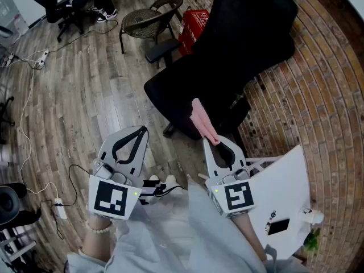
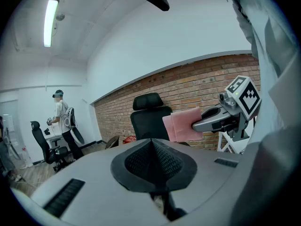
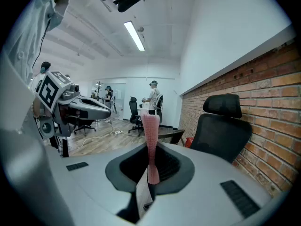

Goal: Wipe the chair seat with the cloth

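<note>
A black office chair (image 1: 227, 56) stands against the brick wall, and its seat (image 1: 182, 92) faces me. My right gripper (image 1: 211, 140) is shut on a folded pink cloth (image 1: 201, 120), which sticks up just short of the seat's front edge. In the right gripper view the cloth (image 3: 150, 135) stands pinched between the jaws, with the chair (image 3: 221, 126) to the right. My left gripper (image 1: 142, 131) hangs left of the seat over the floor, shut with nothing in it. The left gripper view shows the cloth (image 2: 182, 124), the right gripper (image 2: 214, 121) and the chair (image 2: 149, 119).
A wicker chair (image 1: 149, 17) and a red box (image 1: 193, 24) sit behind the black chair. A white table (image 1: 287, 195) is close on my right. Cables and a power strip (image 1: 40, 58) lie on the wood floor at left. A person (image 2: 60, 114) stands far off.
</note>
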Motion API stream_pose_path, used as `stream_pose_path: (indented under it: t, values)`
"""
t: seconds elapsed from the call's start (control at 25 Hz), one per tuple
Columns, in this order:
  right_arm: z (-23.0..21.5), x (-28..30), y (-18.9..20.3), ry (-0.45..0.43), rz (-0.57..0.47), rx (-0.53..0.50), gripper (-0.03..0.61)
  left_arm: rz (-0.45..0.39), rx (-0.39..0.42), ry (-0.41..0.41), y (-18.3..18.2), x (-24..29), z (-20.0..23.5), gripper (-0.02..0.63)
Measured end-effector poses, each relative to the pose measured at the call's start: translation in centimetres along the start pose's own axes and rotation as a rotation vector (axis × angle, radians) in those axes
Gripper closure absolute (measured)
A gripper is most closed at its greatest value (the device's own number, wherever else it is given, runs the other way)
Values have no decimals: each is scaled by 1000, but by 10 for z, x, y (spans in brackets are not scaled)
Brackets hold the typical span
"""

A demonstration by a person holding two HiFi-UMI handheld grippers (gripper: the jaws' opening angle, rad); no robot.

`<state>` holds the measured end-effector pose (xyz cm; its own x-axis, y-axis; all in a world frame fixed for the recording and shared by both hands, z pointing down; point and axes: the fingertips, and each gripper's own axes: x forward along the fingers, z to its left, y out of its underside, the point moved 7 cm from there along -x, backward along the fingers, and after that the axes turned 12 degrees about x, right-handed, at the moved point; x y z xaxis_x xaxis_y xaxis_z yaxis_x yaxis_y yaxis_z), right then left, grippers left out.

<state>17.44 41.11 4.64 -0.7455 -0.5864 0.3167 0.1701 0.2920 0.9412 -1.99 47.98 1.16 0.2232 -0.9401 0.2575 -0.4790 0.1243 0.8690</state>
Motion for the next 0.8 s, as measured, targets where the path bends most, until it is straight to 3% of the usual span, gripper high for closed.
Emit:
stream_pose_path:
  t: [0.8]
  values:
    - [12, 0, -1, 4, -12, 6, 523, -21, -4, 23, 6, -1, 6, 595]
